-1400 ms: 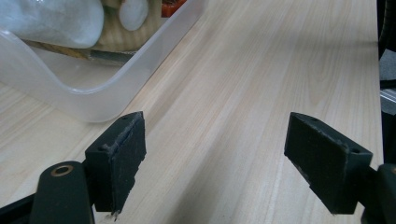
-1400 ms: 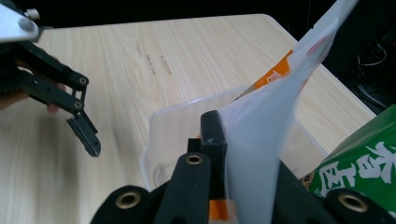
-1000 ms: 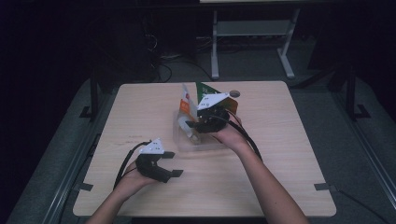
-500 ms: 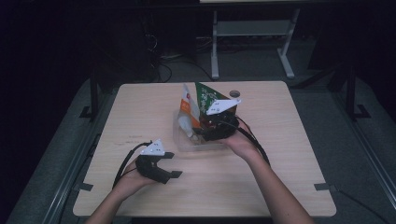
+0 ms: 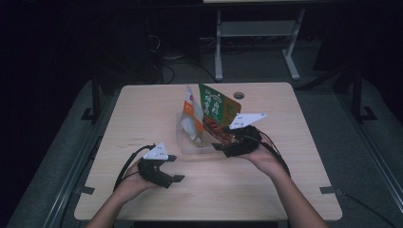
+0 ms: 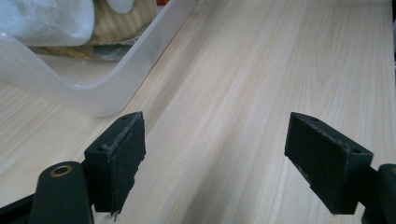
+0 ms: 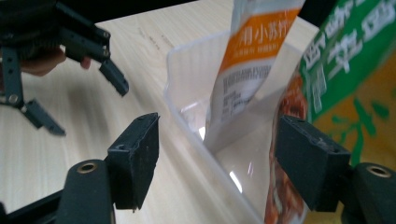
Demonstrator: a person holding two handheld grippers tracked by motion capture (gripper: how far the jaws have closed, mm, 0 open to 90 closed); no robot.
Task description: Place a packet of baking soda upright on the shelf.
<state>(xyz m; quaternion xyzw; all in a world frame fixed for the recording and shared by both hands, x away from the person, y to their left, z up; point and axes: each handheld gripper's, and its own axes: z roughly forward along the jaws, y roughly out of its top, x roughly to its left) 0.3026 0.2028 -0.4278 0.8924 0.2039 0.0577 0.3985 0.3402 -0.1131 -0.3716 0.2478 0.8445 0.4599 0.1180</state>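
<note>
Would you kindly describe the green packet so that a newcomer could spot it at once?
On the wooden table stands a clear plastic bin near the middle. Two packets stand in it: the green packet is on the right, taller and wider than the white-and-orange pouch beside it.

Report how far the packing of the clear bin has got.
Done: the white and orange pouch and the green snack bag stand inside the clear bin. In hand: nothing; the right gripper sits at the bin's near right side, its jaws just opened and empty, the bin wall between them untouched. The left gripper waits open over the table. Left: nothing else to pack is visible on the table.
</note>
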